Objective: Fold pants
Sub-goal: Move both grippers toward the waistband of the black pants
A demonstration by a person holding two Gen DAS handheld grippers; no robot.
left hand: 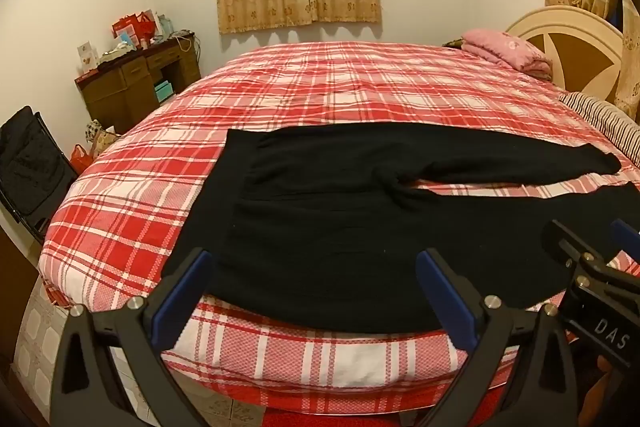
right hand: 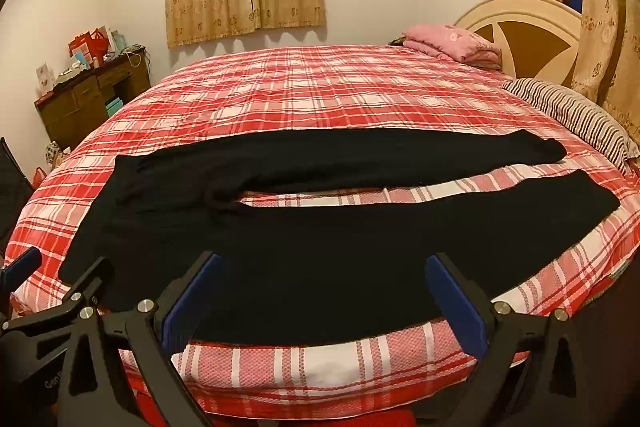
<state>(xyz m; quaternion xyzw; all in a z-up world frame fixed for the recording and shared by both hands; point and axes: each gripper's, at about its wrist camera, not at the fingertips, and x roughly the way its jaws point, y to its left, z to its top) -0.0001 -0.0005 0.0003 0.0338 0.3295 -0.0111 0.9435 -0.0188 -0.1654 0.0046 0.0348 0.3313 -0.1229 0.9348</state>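
Black pants (left hand: 320,227) lie flat on the red plaid bed (left hand: 320,87), waistband to the left, both legs spread apart and pointing right; they also show in the right wrist view (right hand: 320,247). My left gripper (left hand: 314,291) is open and empty, hovering over the pants' near edge by the waist. My right gripper (right hand: 322,291) is open and empty over the near leg's near edge. The right gripper (left hand: 588,259) shows at the right of the left view; the left gripper (right hand: 52,279) shows at the left of the right view.
A pink folded blanket (right hand: 452,41) and a striped pillow (right hand: 580,115) lie by the headboard (right hand: 528,35) at the right. A brown desk (left hand: 136,83) with clutter stands at the far left. A black chair (left hand: 32,167) stands left of the bed.
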